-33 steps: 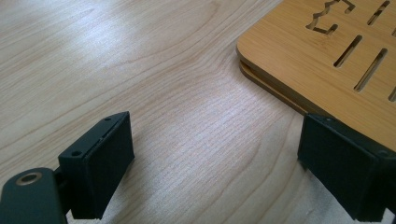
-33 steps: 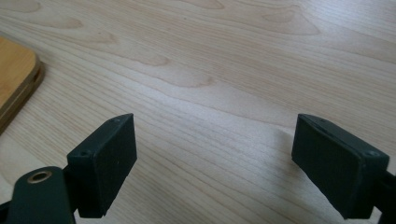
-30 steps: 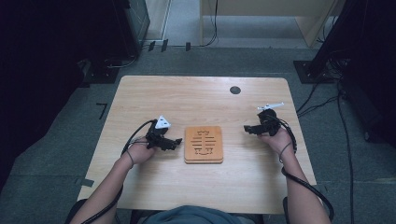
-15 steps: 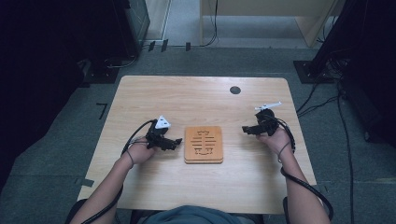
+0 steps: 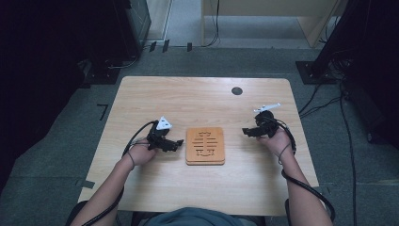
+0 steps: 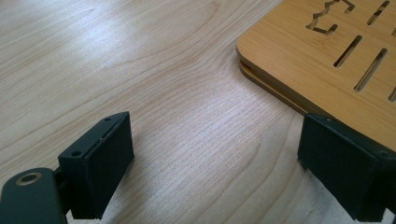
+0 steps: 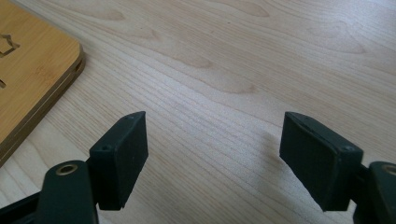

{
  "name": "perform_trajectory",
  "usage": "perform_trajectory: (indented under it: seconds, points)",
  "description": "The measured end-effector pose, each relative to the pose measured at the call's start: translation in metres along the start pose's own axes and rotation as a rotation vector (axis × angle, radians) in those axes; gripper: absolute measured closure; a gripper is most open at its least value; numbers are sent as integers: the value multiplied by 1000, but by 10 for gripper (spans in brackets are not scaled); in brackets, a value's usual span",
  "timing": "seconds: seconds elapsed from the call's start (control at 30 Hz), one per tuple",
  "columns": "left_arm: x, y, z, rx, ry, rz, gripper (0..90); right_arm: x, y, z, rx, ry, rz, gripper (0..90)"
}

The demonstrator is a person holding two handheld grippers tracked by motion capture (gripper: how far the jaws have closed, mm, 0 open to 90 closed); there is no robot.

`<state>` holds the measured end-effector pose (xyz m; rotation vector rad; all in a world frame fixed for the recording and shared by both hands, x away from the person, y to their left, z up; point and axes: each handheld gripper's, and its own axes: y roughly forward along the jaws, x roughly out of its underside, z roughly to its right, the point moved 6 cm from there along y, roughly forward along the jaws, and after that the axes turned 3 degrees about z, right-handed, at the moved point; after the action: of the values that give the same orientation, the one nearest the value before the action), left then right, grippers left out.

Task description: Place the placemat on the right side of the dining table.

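A square bamboo board (image 5: 205, 145) with cut-out slots lies flat at the middle of the light wooden table (image 5: 188, 99). My left gripper (image 5: 178, 143) rests just left of the board and points at its left edge. In the left gripper view its jaws (image 6: 215, 163) stand open over bare table, with the board's corner (image 6: 327, 60) close ahead on the right. My right gripper (image 5: 245, 132) is right of the board, pointing toward it. Its jaws (image 7: 212, 158) are open and have just been closing a little, with nothing between them. The board's edge (image 7: 28, 70) lies ahead on the left.
A small dark round grommet (image 5: 237, 91) sits in the table near its far edge. Cables (image 5: 301, 188) trail from both grippers along the forearms. Dark equipment and floor cables surround the table.
The right gripper has edged slightly left toward the board. The left gripper and the board have not moved.
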<state>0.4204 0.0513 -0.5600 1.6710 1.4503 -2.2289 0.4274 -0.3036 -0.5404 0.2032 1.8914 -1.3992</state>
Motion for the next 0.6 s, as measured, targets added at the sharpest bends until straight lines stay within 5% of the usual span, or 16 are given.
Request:
perform_trajectory:
  seconds: [0.6]
  points:
    - [0, 0, 0, 1, 0, 0, 96, -3, 1, -14, -31, -44, 9, 310]
